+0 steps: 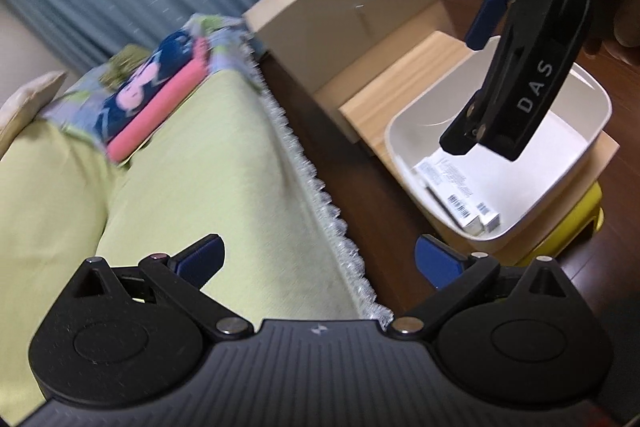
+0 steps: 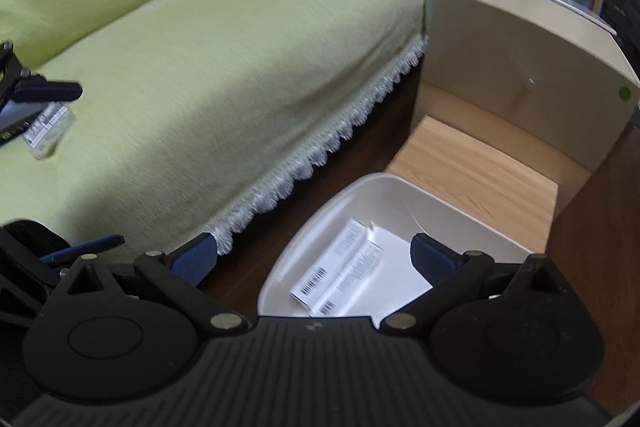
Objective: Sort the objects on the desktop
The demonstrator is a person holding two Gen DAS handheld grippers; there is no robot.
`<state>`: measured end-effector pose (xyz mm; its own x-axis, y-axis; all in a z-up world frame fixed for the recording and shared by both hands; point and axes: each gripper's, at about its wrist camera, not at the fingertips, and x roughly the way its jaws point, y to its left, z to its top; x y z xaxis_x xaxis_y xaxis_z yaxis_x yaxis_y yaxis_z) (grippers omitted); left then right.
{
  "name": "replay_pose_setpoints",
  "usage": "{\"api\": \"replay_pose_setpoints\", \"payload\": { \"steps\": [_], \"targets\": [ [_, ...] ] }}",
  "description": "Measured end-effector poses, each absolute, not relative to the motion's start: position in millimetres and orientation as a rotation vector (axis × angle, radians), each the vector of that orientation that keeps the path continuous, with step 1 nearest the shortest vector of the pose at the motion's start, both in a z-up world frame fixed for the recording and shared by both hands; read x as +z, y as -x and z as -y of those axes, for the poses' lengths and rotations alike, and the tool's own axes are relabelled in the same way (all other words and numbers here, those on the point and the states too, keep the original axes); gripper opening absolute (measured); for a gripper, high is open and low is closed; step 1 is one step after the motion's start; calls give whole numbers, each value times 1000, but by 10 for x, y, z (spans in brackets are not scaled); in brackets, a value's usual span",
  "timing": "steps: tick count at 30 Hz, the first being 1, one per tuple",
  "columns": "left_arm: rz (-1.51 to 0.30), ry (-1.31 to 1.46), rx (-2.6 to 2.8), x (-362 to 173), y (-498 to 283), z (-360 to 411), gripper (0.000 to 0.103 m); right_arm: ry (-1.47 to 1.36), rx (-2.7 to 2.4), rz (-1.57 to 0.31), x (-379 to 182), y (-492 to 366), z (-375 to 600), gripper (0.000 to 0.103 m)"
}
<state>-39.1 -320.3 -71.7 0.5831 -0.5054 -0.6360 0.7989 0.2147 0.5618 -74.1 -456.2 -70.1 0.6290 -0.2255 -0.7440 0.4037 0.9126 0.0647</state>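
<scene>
Right gripper (image 2: 312,255) above white bin (image 2: 320,211), jaws spread wide, empty. Two white barcoded boxes (image 2: 340,267) lying side by side on bin floor; bin resting on wooden board (image 2: 480,167). Left gripper (image 1: 320,259) over edge of green-covered sofa (image 1: 200,167), jaws released, empty. Small clear packet (image 2: 48,127) on sofa.

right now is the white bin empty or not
Not empty. Two small white barcoded boxes lie flat side by side on the floor of the white bin.
</scene>
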Motion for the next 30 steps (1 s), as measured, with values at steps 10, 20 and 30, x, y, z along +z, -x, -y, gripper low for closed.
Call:
{"api": "replay_pose_setpoints", "payload": {
  "steps": [10,20,30],
  "targets": [
    [-439,-802,-700,-393,101,2360,102,-214,-207,-732,-361,246,4096,102],
    [-563,-683,-437,-332,-190,1365,102,-177,-24,-691,-194,-344,3398,102],
    [-625,-575,-284,-276,-383,690,102,-177,68,-682,-202,-727,2962,102]
  ]
}}
